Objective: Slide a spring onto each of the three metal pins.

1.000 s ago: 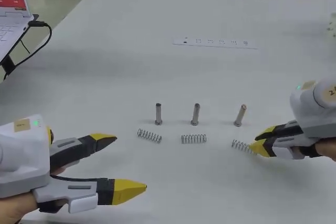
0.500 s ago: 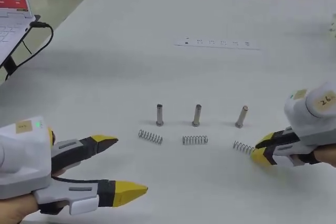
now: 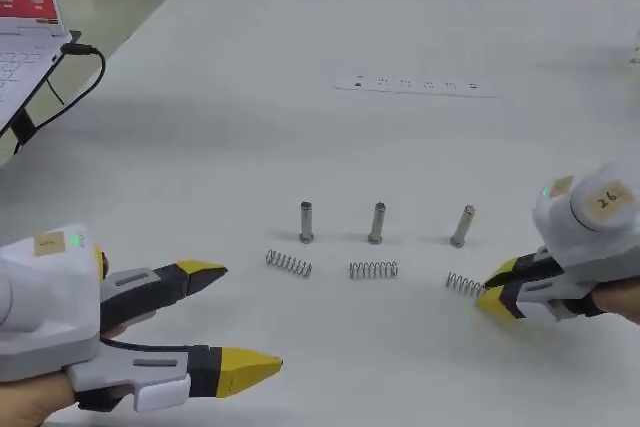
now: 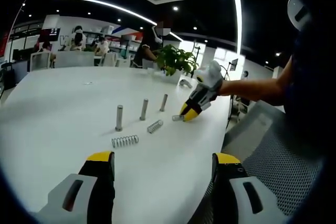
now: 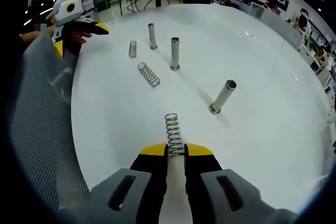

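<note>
**Right spring pinched at one end, all three springs flat on the bench**

The middle pin (image 3: 377, 222) stands upright on the white bench (image 3: 250, 127). The left pin (image 3: 306, 221) and the right pin (image 3: 463, 225) flank it in one straight row, their long axes vertical. The right pin looks slightly tilted, and I cannot tell whether that is a true lean or the lens.

Just in front of the middle pin, on the person's side, the middle spring (image 3: 373, 270) lies on its side with its long axis along the row. The left spring (image 3: 288, 264) and the right spring (image 3: 464, 284) lie to either side of it, turned nearly the same way and a little slanted.

To the right of the middle pin, the right gripper (image 3: 490, 287) has its fingers (image 5: 155, 151) drawn close together on the outer end of the right spring. The spring's free end points back toward the middle spring. A round label (image 3: 605, 200) on this gripper reads "26".

Well left of the middle pin and nearer the person, the left gripper (image 3: 232, 317) has its fingers (image 4: 100, 162) spread wide with nothing between them.

Beyond the middle pin a socket strip (image 3: 412, 85) sits flush in the bench, its markings too small to read. Far left of the middle pin a laptop (image 3: 20, 27) is cut off by the frame edge, its red screen unreadable, with a cable (image 3: 75, 72) plugged into it.
</note>
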`<state>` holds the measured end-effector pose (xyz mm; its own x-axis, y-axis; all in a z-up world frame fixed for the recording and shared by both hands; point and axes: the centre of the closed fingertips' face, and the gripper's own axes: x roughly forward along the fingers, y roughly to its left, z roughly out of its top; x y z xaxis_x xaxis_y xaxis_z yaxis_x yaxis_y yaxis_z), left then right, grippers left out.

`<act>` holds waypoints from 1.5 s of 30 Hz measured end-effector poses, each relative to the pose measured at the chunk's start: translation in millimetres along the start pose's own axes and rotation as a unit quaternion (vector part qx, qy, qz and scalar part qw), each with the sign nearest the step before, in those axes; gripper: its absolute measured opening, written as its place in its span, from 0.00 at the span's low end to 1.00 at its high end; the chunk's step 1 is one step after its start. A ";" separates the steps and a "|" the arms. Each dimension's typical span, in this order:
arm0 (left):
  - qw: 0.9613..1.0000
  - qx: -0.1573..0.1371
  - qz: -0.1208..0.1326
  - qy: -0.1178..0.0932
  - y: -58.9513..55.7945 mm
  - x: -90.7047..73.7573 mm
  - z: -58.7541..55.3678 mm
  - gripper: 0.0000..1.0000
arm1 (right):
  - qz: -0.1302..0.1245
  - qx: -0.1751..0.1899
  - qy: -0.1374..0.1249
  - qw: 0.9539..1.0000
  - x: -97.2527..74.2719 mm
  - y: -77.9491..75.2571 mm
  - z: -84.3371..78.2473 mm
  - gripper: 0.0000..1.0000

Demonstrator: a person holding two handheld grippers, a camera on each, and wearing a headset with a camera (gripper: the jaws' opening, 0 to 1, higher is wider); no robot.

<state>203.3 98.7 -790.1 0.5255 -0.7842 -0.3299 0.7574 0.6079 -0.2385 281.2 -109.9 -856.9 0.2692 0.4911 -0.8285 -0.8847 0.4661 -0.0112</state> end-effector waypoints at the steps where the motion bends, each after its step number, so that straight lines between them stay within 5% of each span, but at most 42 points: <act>1: 1.000 0.000 0.000 0.000 0.2 -0.1 0.1 0.72 | 0.001 0.000 0.000 1.000 -0.1 0.6 0.1 0.09; 19: 0.999 0.020 -0.021 0.020 -8.2 2.5 -3.9 0.70 | 0.013 -0.014 -0.009 1.000 -10.7 12.8 13.0 0.08; 31: 0.998 0.046 -0.037 0.018 -8.7 3.8 12.8 0.68 | 0.035 -0.045 -0.020 0.998 -17.5 34.7 40.1 0.08; 45: 0.993 0.083 -0.079 0.031 -20.1 24.0 23.5 0.64 | 0.067 -0.093 -0.017 0.993 -13.8 63.5 62.5 0.08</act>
<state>209.8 64.8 -771.8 0.3751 -0.8556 -0.3569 0.8843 0.4457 -0.1391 245.1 -41.2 -811.1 0.1534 0.5659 -0.8101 -0.9675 0.2526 -0.0067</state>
